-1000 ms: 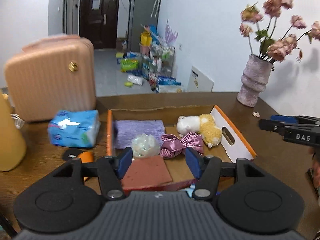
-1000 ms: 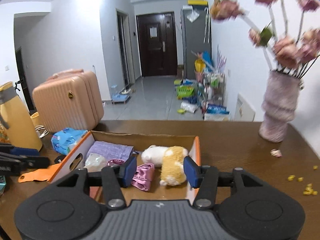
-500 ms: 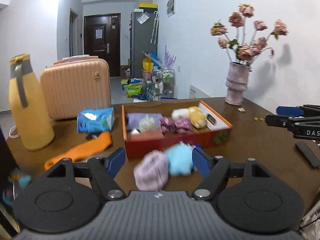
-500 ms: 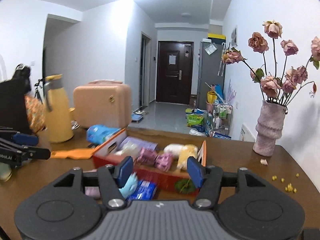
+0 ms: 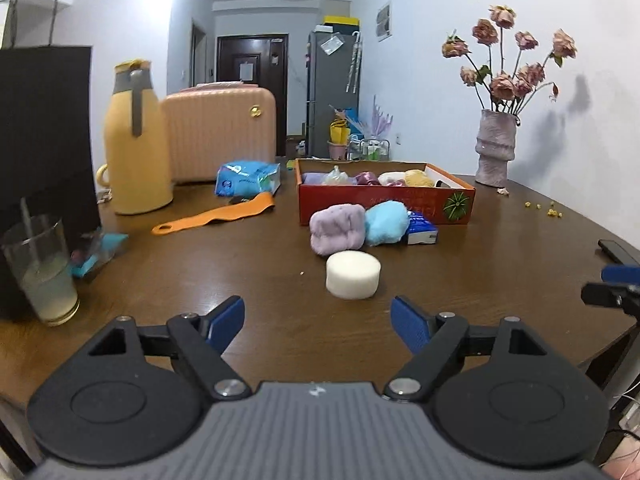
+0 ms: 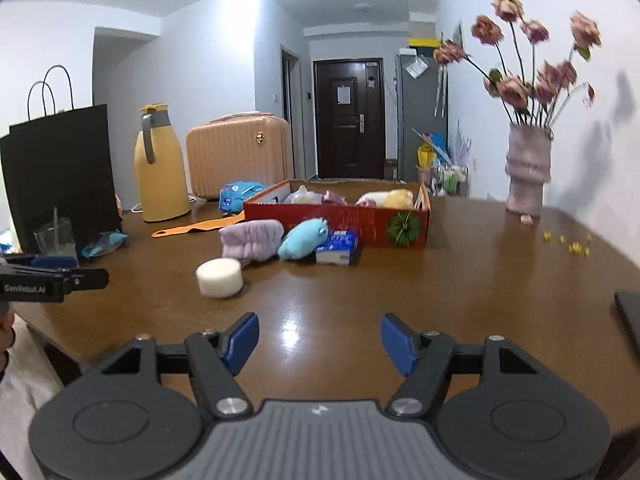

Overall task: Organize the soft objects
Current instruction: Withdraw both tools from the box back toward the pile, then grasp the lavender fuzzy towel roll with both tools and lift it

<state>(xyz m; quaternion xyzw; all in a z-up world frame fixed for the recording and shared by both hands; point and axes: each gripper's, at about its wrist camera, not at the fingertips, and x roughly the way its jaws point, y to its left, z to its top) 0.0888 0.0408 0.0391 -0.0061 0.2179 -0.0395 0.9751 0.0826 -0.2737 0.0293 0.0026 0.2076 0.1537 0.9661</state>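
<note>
Withdrawn tongs [image 5: 318,322], sponge [image 5: 353,274] just ahead

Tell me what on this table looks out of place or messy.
Small yellow crumbs lie scattered on the brown wooden table near the ribbed pink vase, with a fallen petal at its base. A white foam disc and lilac plush bundle sit outside the red cardboard box.
</note>
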